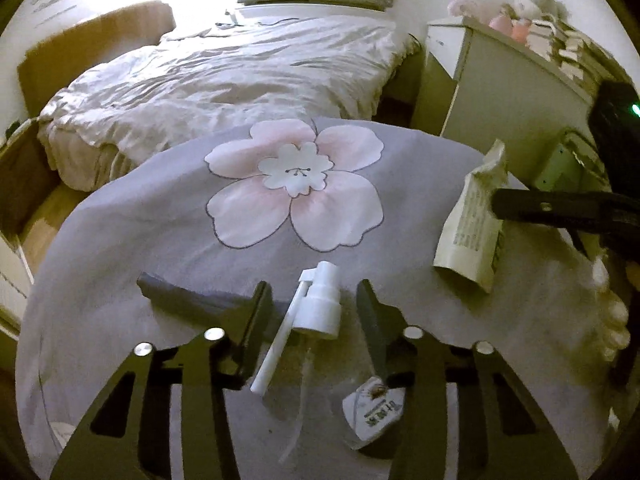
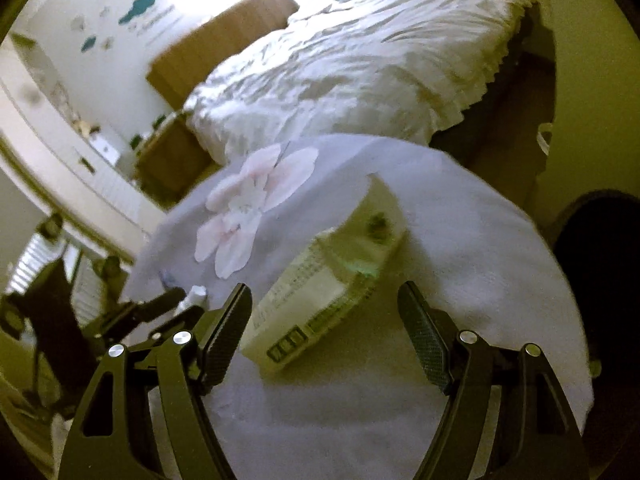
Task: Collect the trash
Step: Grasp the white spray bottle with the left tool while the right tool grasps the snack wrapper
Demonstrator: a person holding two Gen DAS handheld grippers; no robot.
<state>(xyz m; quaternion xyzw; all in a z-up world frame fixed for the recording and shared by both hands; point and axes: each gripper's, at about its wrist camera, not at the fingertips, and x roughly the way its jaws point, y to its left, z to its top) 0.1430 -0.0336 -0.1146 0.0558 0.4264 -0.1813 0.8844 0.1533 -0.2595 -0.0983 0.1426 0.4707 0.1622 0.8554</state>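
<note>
A clear spray bottle with a white pump cap (image 1: pixel 320 308) and a long white nozzle lies on the grey flowered cloth (image 1: pixel 160 240). It lies between the fingers of my left gripper (image 1: pixel 314 292), which is open; the pads stand a little off the cap on both sides. A crumpled cream carton (image 2: pixel 320 280) with printed text lies further right on the cloth, also seen as the carton (image 1: pixel 468 224). My right gripper (image 2: pixel 326 292) is open and wide, one finger to each side of the carton's near end, not touching it. One of its fingers (image 1: pixel 528 205) shows beside the carton.
A dark grey scrap (image 1: pixel 176 294) lies left of the left gripper. A person's bare toes (image 1: pixel 612 320) rest at the cloth's right edge. Behind are a bed with a white duvet (image 1: pixel 224 80), cardboard boxes (image 1: pixel 24 184) and a white cabinet (image 1: pixel 500 92) holding toys.
</note>
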